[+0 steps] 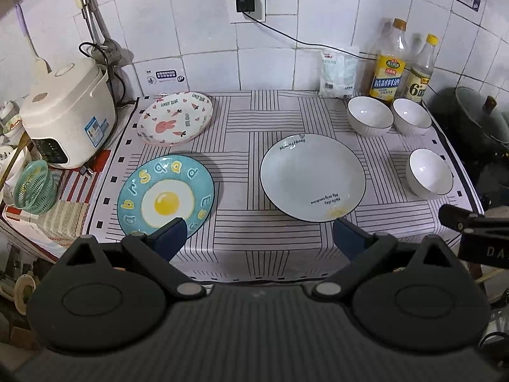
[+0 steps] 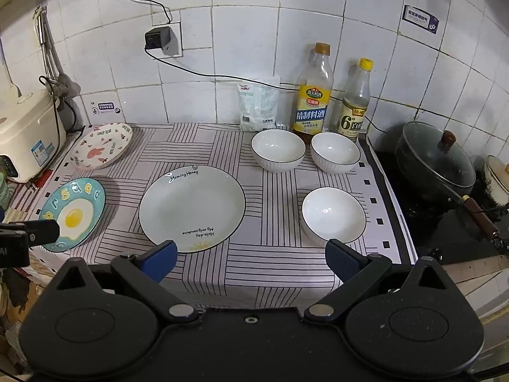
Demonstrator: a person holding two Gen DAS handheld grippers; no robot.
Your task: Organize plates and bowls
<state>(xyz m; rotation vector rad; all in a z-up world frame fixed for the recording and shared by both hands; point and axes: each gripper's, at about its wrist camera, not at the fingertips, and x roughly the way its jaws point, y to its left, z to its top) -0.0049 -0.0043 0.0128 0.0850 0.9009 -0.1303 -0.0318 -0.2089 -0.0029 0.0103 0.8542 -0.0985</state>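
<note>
A home kitchen. White wall tiles (image 2: 245, 47) with worn grout back a counter under a striped cloth (image 2: 270, 254). At the counter's left edge stands a rice cooker (image 1: 66, 117); past its right edge a lidded wok (image 2: 435, 159) sits on a dark stove. Along the back edge stand cooking-wine and vinegar bottles (image 2: 313, 95) and a white packet (image 2: 257, 105). Ladles (image 1: 92, 19) hang in the left corner. Plates (image 2: 191, 207) and bowls (image 2: 332, 213) lie on the cloth.

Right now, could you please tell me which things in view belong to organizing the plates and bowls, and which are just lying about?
For the job: egg plate, rabbit plate, large white plate, three white bowls.

Lying about: rice cooker, two bottles, white packet, lidded pan, green basket.
</note>
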